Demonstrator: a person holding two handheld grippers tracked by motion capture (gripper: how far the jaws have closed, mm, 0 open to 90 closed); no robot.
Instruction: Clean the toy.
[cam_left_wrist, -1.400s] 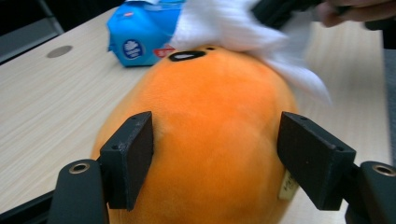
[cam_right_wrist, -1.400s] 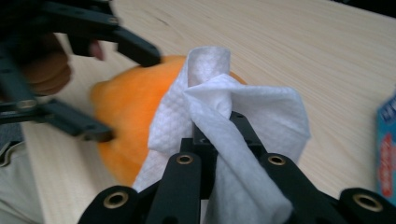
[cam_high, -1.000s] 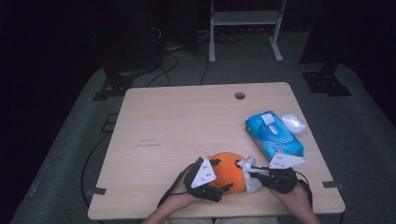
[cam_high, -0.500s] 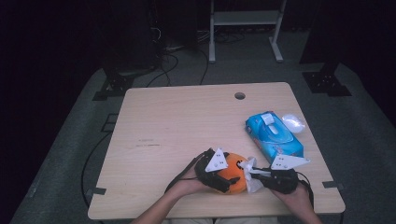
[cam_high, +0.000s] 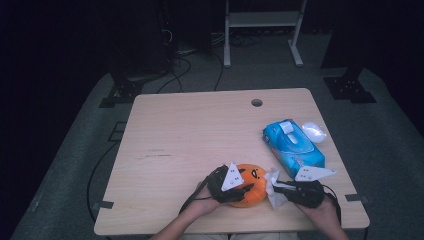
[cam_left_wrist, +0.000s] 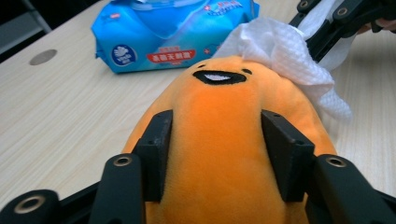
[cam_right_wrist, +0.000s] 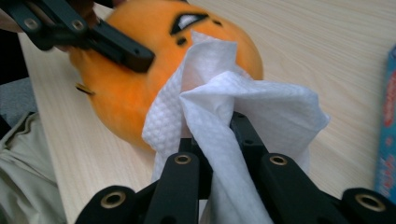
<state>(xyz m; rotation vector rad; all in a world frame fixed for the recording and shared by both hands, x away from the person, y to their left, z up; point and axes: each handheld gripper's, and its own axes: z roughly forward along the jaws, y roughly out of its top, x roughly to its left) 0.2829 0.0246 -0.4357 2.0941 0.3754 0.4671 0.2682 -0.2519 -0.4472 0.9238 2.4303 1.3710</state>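
An orange plush toy (cam_high: 253, 181) with a black face lies near the table's front edge. My left gripper (cam_high: 245, 190) has just been closing and is now shut on it. In the left gripper view both pads (cam_left_wrist: 157, 140) press into the plush toy's (cam_left_wrist: 219, 107) sides. My right gripper (cam_high: 278, 188) is shut on a crumpled white wipe (cam_high: 272, 192), held against the toy's right side. In the right gripper view the wipe (cam_right_wrist: 261, 102) bulges out of the jaws and touches the toy (cam_right_wrist: 121, 84).
A blue pack of wet wipes (cam_high: 292, 146) lies at the right of the wooden table (cam_high: 190, 135), with a small white object (cam_high: 314, 132) just beyond it. A cable hole (cam_high: 256, 102) sits near the far edge. Dark floor, cables and a metal stand surround the table.
My left gripper moved right from beside the plush toy onto it, and its jaws closed on the toy. The right gripper stayed put with the wipe.
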